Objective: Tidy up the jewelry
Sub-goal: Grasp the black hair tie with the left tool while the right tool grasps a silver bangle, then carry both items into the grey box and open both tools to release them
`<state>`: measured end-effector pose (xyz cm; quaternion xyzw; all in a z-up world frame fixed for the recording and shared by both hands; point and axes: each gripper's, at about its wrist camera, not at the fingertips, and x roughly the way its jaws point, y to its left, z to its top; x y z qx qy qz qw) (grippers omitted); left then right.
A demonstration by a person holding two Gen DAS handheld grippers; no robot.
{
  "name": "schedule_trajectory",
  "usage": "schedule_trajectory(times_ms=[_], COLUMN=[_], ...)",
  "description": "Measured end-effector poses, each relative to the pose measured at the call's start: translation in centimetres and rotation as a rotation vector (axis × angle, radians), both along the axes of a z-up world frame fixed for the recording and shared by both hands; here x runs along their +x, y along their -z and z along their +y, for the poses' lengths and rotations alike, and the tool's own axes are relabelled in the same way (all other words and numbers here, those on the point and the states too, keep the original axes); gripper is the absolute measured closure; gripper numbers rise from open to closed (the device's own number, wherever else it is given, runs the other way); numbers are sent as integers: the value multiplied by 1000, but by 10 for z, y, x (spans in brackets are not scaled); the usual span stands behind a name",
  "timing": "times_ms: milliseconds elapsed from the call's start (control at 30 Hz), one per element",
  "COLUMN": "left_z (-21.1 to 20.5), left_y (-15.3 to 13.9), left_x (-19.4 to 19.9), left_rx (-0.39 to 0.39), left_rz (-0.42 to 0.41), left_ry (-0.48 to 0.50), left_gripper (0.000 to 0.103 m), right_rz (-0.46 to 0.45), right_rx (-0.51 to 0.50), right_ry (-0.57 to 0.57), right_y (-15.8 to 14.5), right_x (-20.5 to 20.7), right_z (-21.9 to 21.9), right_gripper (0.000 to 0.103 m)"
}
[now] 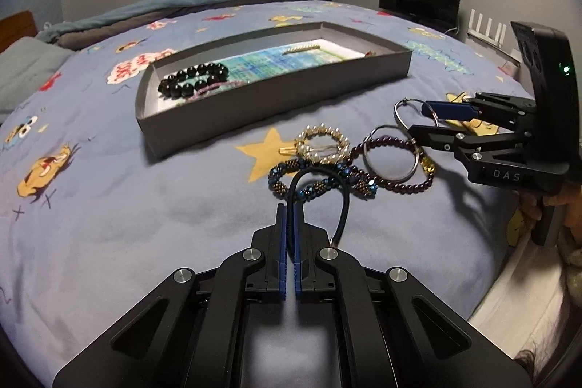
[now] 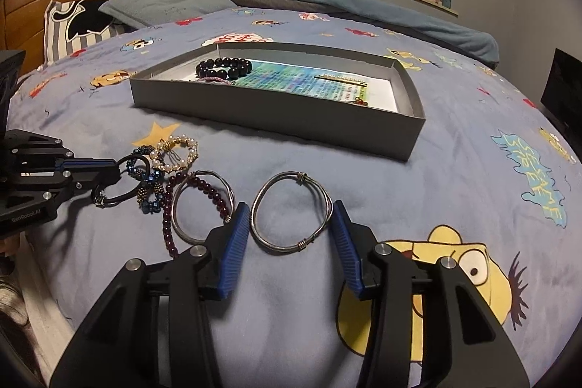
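Two hand-held tools over a blue cartoon-print bed point(image 2: 454, 170), a heap of jewelry between them and a grey box point(image 2: 276, 119) beyond. Left tool point(image 1: 290, 206) clenched on a black cord point(image 1: 320, 177), pinched thin between its blue pads; cord loop arching away toward 1 o'clock, over a blue bead bracelet point(image 1: 316, 182). Right tool point(image 2: 291, 228) half spread around a silver bangle point(image 2: 291, 211), one pad at the bangle's 9 o'clock edge, the other at its 3 o'clock edge, both touching the wire or just beside it; a firm grip not certain. Bangle flat on the bed, its long axis running 12 to 6 straight out from the tool. Box at 12 o'clock from both tools, well apart, long side facing them, already holding a black bead bracelet point(image 2: 223, 66) and a gold pin point(image 2: 342, 79). Right tool likely nearer the box's free end, left nearer the beads. Second bangle point(image 2: 202, 206), garnet beads point(image 2: 171, 206) and pearl clip point(image 2: 178, 153) at 10 o'clock from the right tool, still on the bed.
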<state>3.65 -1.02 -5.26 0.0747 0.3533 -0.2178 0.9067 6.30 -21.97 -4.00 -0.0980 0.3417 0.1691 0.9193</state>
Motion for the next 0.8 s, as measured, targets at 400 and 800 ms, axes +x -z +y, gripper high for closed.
schedule_trajectory(times_ms=[400,800], left_z=[16,43], left_y=[-29,-73], left_x=[-10,9], left_rx=[-11,-33], left_rz=[-32,-115], left_ry=[14,-37], left_gripper=[99,99], right_rz=[29,-49], right_rx=[58,92], right_ry=[50,32], right_y=[-18,-59], right_x=[-3,15], right_z=[-15,-13], right_gripper=[57,57])
